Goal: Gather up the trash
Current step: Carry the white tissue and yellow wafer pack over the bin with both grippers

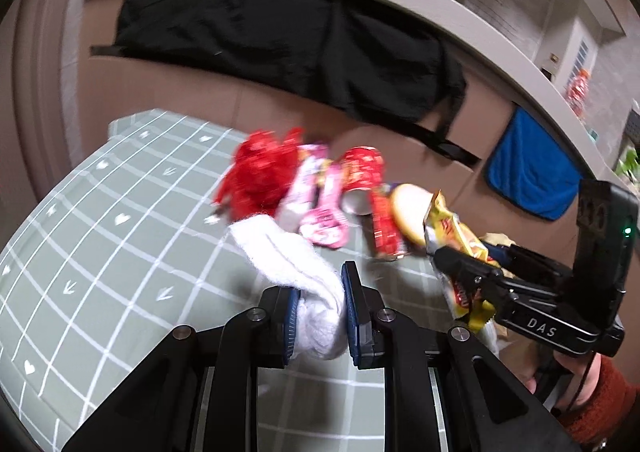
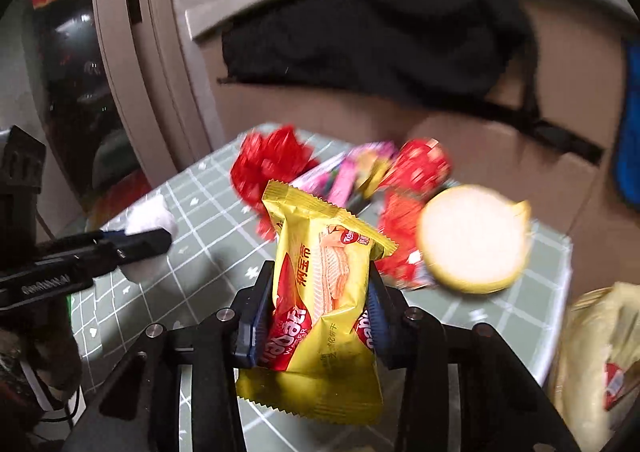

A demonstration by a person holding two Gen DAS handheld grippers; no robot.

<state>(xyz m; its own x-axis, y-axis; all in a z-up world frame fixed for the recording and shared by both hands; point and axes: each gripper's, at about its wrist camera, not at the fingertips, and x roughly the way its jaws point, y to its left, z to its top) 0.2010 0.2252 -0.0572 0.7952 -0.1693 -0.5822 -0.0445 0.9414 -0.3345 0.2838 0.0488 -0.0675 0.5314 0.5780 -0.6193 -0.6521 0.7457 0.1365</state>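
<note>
Yellow foil fills the middle of the right wrist view: a wafer wrapper (image 2: 320, 292) stands upright between the blue pads of the right gripper (image 2: 316, 316), which press on both its sides, the jaws partly closed around it. The packet's serrated top rises above the fingertips and its bottom edge hangs below them, clear of the green checked tablecloth (image 2: 208, 236). In the left wrist view the left gripper (image 1: 318, 316) is nearly closed on a crumpled white tissue (image 1: 296, 276), whose loose end sticks out forward and to the left past the fingertips. Ahead of both tools, on the cloth, lies the rest of the litter: a crumpled red foil (image 1: 260, 175), a pink packet (image 1: 320, 203), a red paper cup (image 1: 360, 179) on its side, and a round pale lid (image 2: 474, 238) just beside another red wrapper (image 2: 400, 236). A hand in an orange sleeve (image 1: 600, 396) holds the right tool.
</note>
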